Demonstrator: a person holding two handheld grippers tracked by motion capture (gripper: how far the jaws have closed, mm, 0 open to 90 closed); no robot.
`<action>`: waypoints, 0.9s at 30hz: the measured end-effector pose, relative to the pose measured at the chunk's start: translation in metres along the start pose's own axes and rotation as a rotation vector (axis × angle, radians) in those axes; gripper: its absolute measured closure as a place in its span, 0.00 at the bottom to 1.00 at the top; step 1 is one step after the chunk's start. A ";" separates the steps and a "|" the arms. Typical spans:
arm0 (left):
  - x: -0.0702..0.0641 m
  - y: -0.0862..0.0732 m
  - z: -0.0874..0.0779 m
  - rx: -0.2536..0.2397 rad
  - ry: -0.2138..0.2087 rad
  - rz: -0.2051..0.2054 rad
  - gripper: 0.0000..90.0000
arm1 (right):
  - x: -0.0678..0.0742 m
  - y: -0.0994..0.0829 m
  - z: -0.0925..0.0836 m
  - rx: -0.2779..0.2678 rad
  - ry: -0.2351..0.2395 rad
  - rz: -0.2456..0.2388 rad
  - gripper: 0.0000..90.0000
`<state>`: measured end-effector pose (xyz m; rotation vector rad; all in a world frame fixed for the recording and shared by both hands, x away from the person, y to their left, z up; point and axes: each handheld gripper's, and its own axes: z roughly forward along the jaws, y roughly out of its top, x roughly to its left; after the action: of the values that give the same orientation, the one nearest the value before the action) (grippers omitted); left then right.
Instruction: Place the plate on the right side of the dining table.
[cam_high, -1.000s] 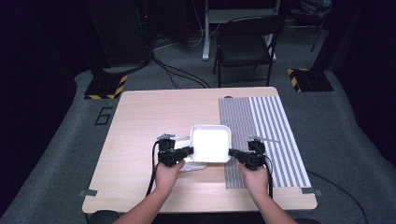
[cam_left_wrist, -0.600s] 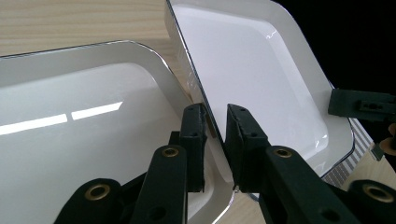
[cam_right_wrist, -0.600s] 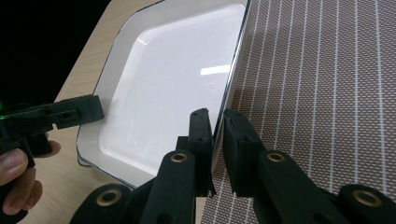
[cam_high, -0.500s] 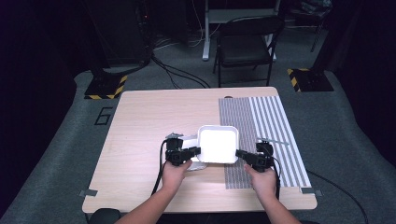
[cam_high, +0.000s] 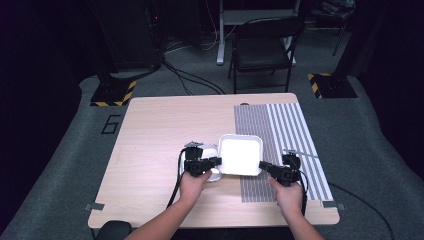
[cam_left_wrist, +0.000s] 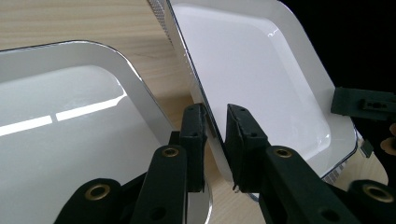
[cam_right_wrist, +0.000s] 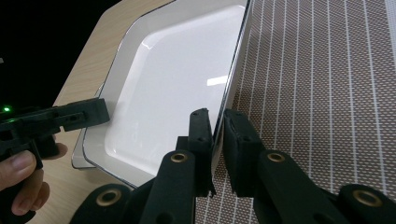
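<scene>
Left tool (cam_high: 216, 161) is clamping the left rim of the upper white plate (cam_high: 241, 154), jaws nearly together on the edge. Right tool (cam_high: 263, 166) is pinching the opposite rim the same way. Plate is sitting between both tools, partly over the striped mat (cam_high: 287, 135) on the worktop (cam_high: 155, 130), possibly lifted slightly. A second white plate (cam_left_wrist: 56, 140) is lying just beside it under the left tool.

Table's far half (cam_high: 180, 120) lies bare — chair (cam_high: 262, 50) stands beyond
</scene>
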<state>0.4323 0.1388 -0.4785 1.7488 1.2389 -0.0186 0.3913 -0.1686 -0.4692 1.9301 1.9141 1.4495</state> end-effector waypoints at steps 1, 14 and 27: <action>-0.001 0.000 0.002 0.002 -0.003 -0.007 0.85 | 0.000 0.000 -0.001 0.000 0.000 0.004 0.90; -0.013 0.002 0.022 0.028 -0.034 0.013 0.85 | -0.017 -0.002 -0.016 -0.024 -0.023 0.024 0.91; -0.028 0.003 0.039 0.048 -0.056 0.036 0.85 | -0.032 -0.006 -0.032 -0.040 -0.051 0.039 0.91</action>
<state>0.4393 0.0914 -0.4830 1.8001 1.1753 -0.0764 0.3736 -0.2110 -0.4726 1.9781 1.8214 1.4231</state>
